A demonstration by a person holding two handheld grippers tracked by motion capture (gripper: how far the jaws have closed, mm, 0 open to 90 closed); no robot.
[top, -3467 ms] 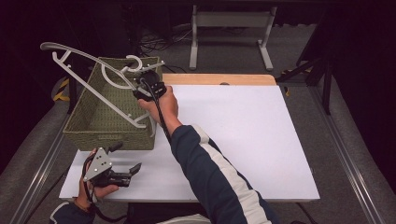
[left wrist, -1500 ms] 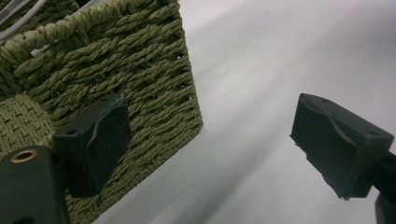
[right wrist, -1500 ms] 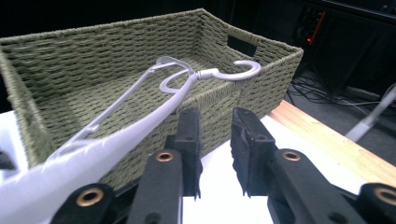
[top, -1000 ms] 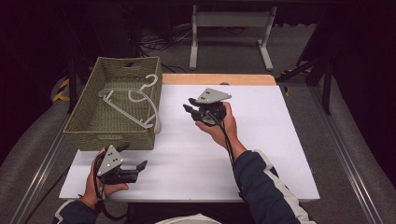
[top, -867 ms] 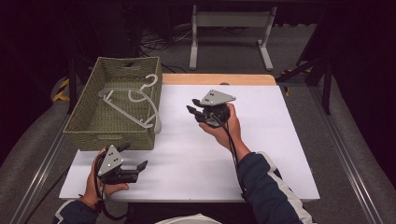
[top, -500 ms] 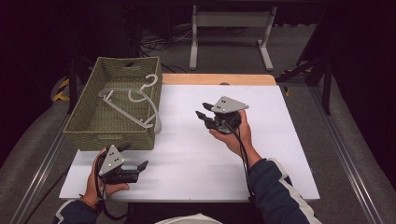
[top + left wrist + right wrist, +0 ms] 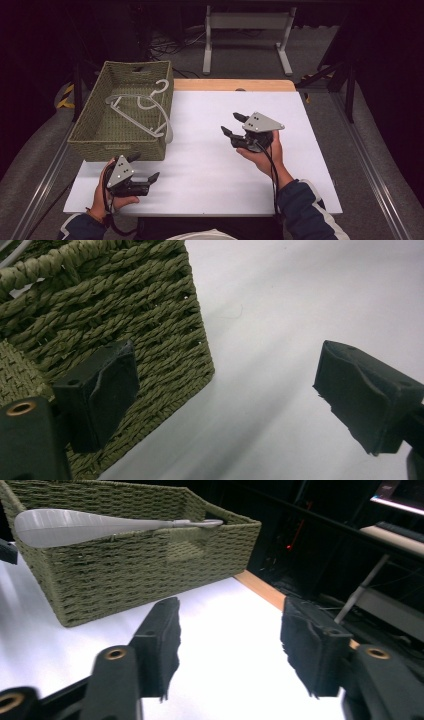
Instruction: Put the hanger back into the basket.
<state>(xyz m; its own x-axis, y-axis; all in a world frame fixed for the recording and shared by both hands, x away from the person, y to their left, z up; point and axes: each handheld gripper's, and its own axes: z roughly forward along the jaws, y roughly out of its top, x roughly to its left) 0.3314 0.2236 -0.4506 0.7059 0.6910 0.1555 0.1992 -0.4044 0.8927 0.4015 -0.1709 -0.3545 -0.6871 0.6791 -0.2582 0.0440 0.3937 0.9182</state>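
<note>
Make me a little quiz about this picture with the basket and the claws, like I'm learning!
1. True or false: the white plastic hanger lies in the green woven basket, one end poking over its rim.
2. Which claw is nearer the basket? A) the left claw B) the right claw
3. Fill in: both claws are ____ and hold nothing over the white table top.

Key: 1 true; 2 A; 3 open.
</note>
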